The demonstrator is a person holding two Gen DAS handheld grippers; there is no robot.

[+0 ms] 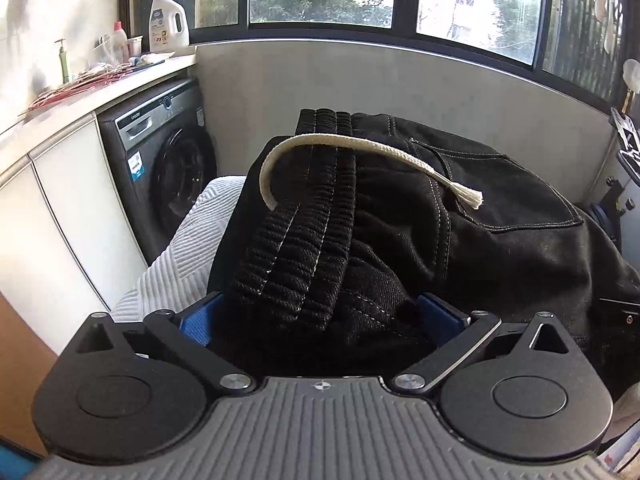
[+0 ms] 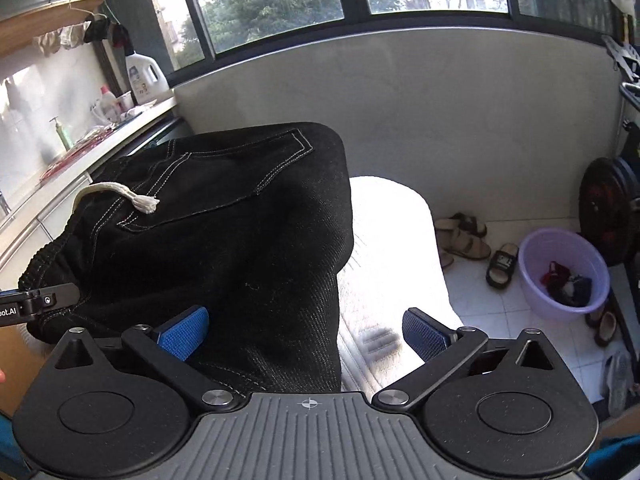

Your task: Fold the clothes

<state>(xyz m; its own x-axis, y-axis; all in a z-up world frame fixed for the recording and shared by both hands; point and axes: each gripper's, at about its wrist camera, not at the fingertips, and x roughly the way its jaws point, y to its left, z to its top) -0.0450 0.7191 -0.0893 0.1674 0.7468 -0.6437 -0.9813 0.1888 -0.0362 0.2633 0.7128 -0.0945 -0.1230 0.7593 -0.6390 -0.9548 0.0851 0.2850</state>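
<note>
A pair of black denim pants (image 1: 460, 216) with white stitching lies bunched on a white textured table cover (image 1: 180, 248). Its ribbed elastic waistband (image 1: 304, 240) and a cream drawstring (image 1: 360, 148) run on top. My left gripper (image 1: 316, 320) has its blue pads wide apart with the waistband and cloth lying between them. In the right wrist view the pants (image 2: 224, 220) cover the left half of the cover (image 2: 392, 248). My right gripper (image 2: 306, 332) is open, its left pad against the cloth edge, its right pad over the bare cover.
A grey washing machine (image 1: 168, 160) stands under a white counter (image 1: 80, 96) with a detergent bottle (image 1: 168, 20) at the left. A grey wall is behind. On the floor at the right are a purple basin (image 2: 564, 272) and sandals (image 2: 464, 240).
</note>
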